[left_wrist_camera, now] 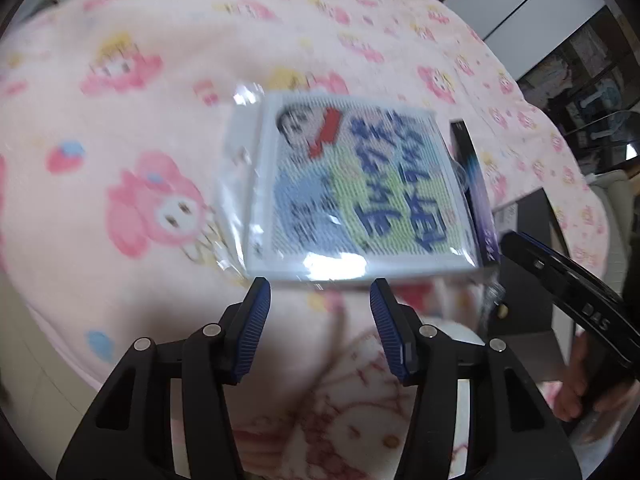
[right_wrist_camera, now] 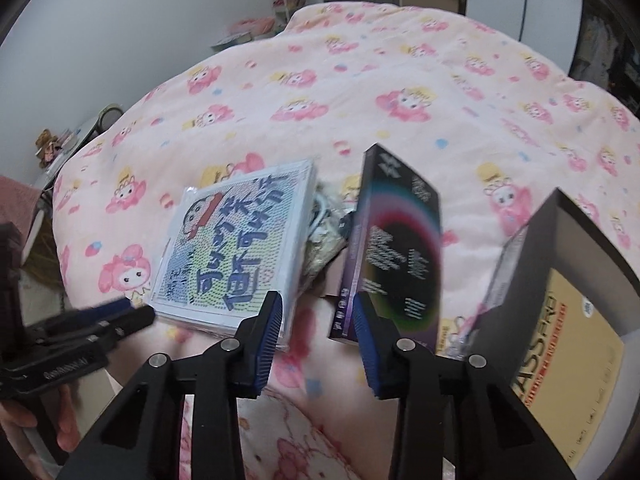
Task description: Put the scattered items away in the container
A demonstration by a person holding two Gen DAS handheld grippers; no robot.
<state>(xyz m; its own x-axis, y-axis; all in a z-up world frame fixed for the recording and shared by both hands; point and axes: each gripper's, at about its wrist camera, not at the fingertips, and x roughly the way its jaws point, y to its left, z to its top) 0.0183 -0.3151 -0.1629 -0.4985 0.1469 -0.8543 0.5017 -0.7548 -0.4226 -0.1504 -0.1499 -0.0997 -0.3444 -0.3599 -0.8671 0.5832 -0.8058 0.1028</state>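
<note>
The flat cartoon-print packet (left_wrist_camera: 360, 192) in its clear sleeve lies on the pink blanket (left_wrist_camera: 160, 40) of the bed, the landmark here. Just beside it, toward the container, a dark purple box (right_wrist_camera: 396, 248) stands tilted on edge, with a small tangle of bits between the two. The grey container (right_wrist_camera: 560, 264), already holding a yellow book, sits beyond that box. The left tongs (left_wrist_camera: 320, 300) hover at the packet's near edge, jaws apart and empty, likely lining up a pinch; the right tongs (right_wrist_camera: 316, 312), also parted and empty, hang before the box.
</note>
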